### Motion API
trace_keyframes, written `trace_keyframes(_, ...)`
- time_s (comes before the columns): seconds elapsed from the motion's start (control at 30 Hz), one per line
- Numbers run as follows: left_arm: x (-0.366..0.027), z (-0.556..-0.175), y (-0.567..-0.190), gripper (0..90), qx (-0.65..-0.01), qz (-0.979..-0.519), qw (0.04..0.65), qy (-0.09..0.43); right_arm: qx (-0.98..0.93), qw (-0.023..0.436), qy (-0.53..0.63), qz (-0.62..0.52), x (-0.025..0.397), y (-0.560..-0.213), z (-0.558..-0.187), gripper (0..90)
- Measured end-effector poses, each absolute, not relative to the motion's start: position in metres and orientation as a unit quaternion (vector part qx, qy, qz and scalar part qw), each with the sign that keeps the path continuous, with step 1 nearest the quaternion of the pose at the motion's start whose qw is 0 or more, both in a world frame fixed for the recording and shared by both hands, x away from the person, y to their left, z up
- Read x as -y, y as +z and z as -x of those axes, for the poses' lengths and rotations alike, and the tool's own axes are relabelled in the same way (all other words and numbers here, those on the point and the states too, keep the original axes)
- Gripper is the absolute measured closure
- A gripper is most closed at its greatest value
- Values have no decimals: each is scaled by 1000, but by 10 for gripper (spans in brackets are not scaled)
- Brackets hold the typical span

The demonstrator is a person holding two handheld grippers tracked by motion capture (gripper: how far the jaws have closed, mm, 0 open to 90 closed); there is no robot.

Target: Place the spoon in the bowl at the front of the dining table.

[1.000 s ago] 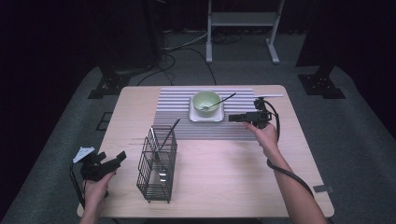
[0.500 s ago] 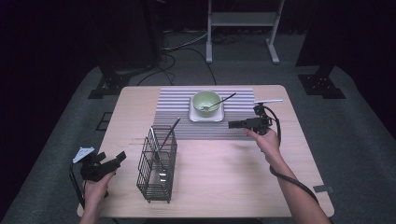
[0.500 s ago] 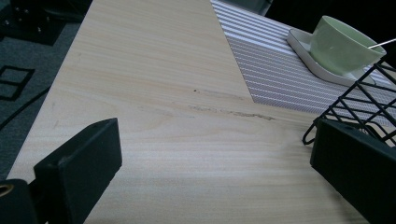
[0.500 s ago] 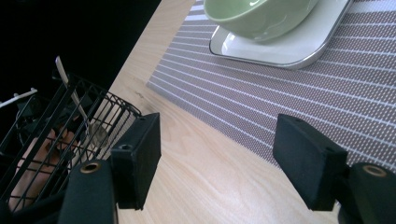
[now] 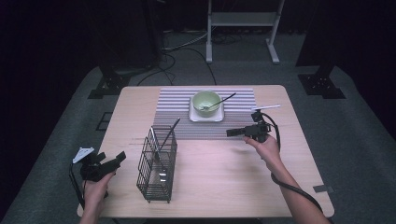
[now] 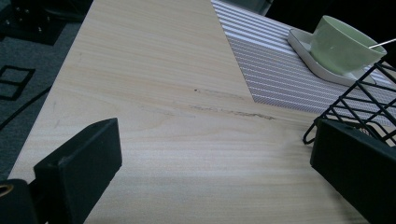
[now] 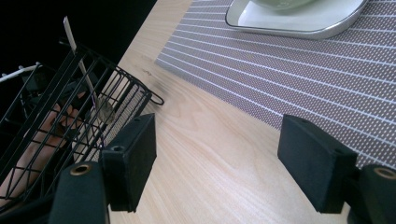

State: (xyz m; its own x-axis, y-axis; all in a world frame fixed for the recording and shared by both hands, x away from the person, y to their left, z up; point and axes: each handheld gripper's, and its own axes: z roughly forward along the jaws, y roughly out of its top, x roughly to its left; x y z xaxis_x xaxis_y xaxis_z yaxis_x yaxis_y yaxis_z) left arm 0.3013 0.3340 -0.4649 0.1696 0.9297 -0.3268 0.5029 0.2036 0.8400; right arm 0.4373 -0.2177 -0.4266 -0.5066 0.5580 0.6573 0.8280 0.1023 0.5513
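Note:
A black wire basket stands on the near left of the wooden table, with a slim utensil leaning out of it. Left of the basket, my left gripper is held open and empty near the table's edge; its view shows the basket's corner past the wide-apart jaws. My right gripper hovers open and empty over the front edge of the striped placemat, pointing left toward the basket. A green bowl holding a utensil sits on a white plate.
The placemat covers the far middle of the table. A cable trails from my right gripper along the forearm. A small grey tape patch lies near the right front corner. Dark stands are on the floor behind the table.
My right gripper has drawn back from beside the bowl toward the near side of the table, off the placemat's front edge. The left gripper has stayed put.

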Motion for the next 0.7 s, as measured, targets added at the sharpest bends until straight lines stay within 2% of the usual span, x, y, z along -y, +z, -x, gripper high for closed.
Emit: trace_keyframes(0.7, -334, -301, -465, 10, -606, -592, 483, 220, 735, 148, -473, 463, 223, -435, -413, 265)
